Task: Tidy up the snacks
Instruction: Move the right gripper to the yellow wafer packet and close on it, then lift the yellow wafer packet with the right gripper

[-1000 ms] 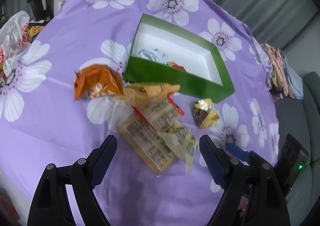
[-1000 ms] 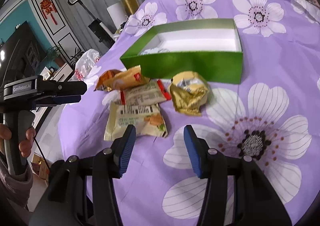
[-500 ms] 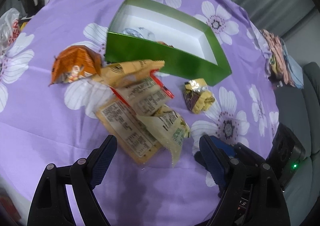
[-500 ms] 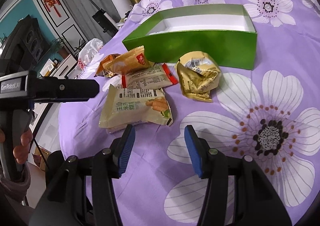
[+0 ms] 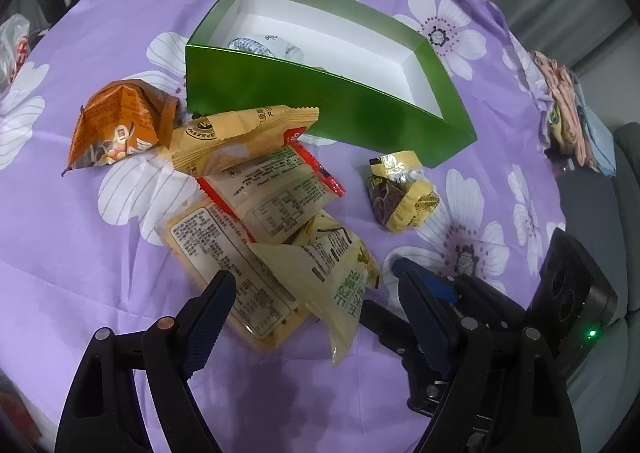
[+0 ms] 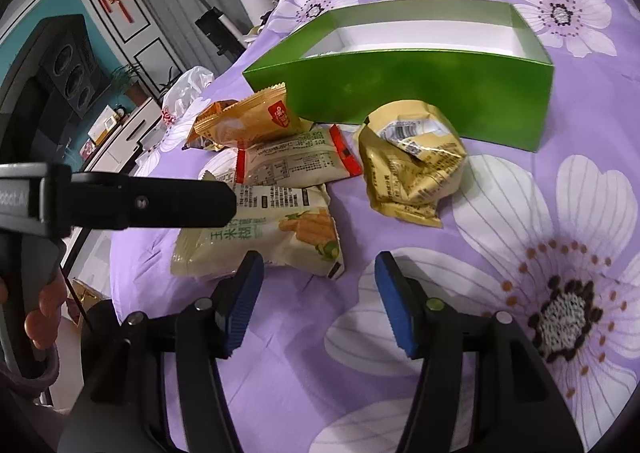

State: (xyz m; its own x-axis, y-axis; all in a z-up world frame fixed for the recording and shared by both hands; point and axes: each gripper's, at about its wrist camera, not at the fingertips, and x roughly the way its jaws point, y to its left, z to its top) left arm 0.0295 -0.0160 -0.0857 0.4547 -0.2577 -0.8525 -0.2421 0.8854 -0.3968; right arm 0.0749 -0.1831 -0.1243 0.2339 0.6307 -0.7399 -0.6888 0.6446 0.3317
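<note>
left wrist view: the left tool [image 5: 312,297] hangs over a pile of snack packets on the worktop [image 5: 80,253], which wears a purple cloth printed with white flowers. its jaws stand wide apart and grip nothing; below them lie the pale corn packet [image 5: 332,277] and the flat cracker packet [image 5: 224,253] under it. a red-edged packet [image 5: 272,193] lies across both, with a tan packet [image 5: 240,133] beyond it, just beside the near wall of the green box [image 5: 320,109]. an orange packet [image 5: 116,121] sits left of the pile, near the box corner. a crumpled gold packet [image 5: 400,193] lies apart to the right, near the box's right end. inside the box, on its white floor, a silvery wrapped item [image 5: 256,47] shows over the wall (what else lies behind that wall i cannot tell). the right tool's blue tip [image 5: 424,281] shows at lower right.

right wrist view: the right tool [image 6: 320,293] hovers low over the cloth just before the corn packet [image 6: 272,237], its jaws opening with nothing between them. the gold packet [image 6: 412,169] lies ahead to the right, close to the box [image 6: 420,93]. the left tool's black arm [image 6: 140,205] reaches in from the left, over the corn packet's end, and a hand [image 6: 40,309] grips its handle at the frame edge.
</note>
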